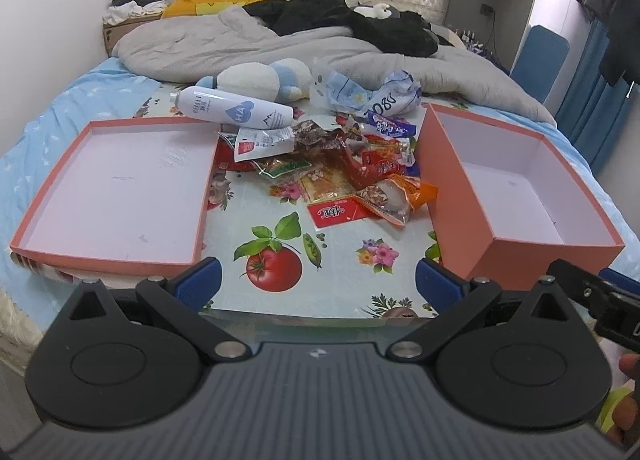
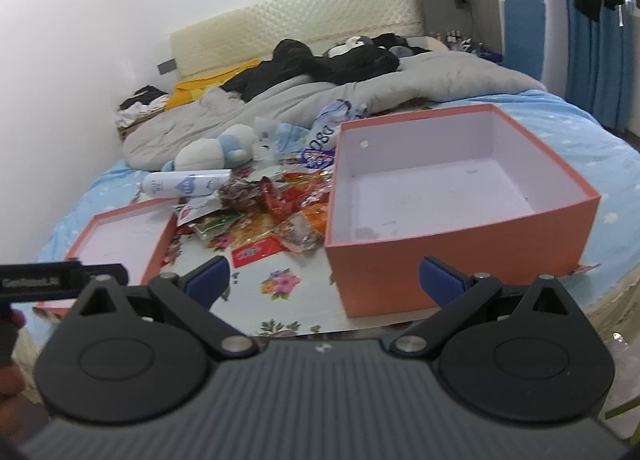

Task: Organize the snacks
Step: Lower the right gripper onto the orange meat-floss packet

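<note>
Snacks (image 1: 344,171) lie in a loose heap of crinkled packets on a fruit-and-flower printed mat (image 1: 280,244) spread over the bed, at about 12 o'clock from the left gripper (image 1: 318,284), well apart from its blue fingertips. From the right gripper (image 2: 325,280) the same heap (image 2: 272,211) sits at about 11 o'clock, again well clear. Both grippers hang with their jaws spread wide and nothing between them.

A shallow orange lid (image 1: 108,187) with a pale lining lies at 10 o'clock of the left gripper, and nothing is in it. A deeper orange box (image 1: 516,187) stands at 2 o'clock, and the part of its floor that shows is bare. In the right wrist view this box (image 2: 452,195) fills the 1 o'clock area, with faint marks on its lining; its near wall hides part of the floor.

A white bottle (image 1: 236,107) lies on its side at the far edge of the heap, just beside a plush toy (image 1: 260,79). Crumpled plastic bags (image 1: 368,91) lie behind the packets. The packets overlap, so single ones are hard to tell apart, and most of their print is unreadable. A grey quilt (image 1: 224,43) lies further back.
</note>
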`<action>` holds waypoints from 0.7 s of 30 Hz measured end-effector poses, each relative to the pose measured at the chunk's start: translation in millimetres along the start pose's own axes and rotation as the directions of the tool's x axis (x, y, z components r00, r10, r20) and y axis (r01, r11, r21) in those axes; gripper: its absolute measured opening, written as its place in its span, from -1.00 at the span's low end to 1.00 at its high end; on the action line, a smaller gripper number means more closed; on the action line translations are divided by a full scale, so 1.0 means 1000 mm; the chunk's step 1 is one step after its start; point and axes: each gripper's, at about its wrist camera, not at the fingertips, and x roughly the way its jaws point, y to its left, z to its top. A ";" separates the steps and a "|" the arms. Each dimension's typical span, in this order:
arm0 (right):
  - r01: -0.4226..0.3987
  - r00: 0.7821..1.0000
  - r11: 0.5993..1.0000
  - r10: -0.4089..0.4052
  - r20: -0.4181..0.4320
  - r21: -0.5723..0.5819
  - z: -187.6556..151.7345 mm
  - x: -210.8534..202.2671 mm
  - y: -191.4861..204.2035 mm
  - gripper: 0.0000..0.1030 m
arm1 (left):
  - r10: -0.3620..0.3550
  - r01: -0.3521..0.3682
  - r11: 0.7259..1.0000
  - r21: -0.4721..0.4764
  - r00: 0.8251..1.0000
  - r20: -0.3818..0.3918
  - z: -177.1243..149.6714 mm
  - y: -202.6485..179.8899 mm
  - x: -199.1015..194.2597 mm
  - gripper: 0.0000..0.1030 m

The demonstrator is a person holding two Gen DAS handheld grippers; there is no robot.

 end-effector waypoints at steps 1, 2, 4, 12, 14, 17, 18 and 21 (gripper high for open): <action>-0.001 1.000 1.000 0.001 0.001 0.004 0.001 0.001 0.000 1.00 | -0.002 0.002 1.000 -0.003 1.000 -0.002 0.002 0.001 0.003 1.00; -0.008 1.000 1.000 0.008 0.007 0.004 0.001 0.002 0.001 1.00 | -0.003 0.003 1.000 -0.008 1.000 -0.003 0.004 0.004 0.006 1.00; -0.024 1.000 1.000 0.024 0.017 0.001 0.004 0.004 0.001 1.00 | -0.002 0.002 1.000 -0.014 1.000 -0.005 0.010 0.007 0.013 1.00; -0.022 0.999 1.000 0.023 0.041 -0.022 0.011 0.024 0.010 0.85 | -0.055 0.055 0.998 -0.015 0.998 -0.023 0.038 0.013 0.045 1.00; -0.039 0.998 0.997 0.041 0.042 -0.061 0.012 0.031 0.018 0.63 | -0.063 0.062 0.998 -0.019 0.998 -0.025 0.043 0.013 0.053 1.00; -0.032 0.998 0.991 0.038 0.043 -0.131 0.011 0.045 0.031 0.42 | -0.086 0.086 0.996 -0.019 0.996 -0.030 0.050 0.013 0.067 1.00; -0.035 0.998 0.987 0.042 0.043 -0.154 0.010 0.050 0.036 0.36 | -0.103 0.102 0.994 -0.034 0.994 -0.032 0.052 0.015 0.073 1.00; -0.030 0.999 0.977 0.037 0.031 -0.211 0.007 0.068 0.048 0.34 | -0.150 0.146 0.986 -0.085 0.988 -0.047 0.058 0.023 0.092 1.00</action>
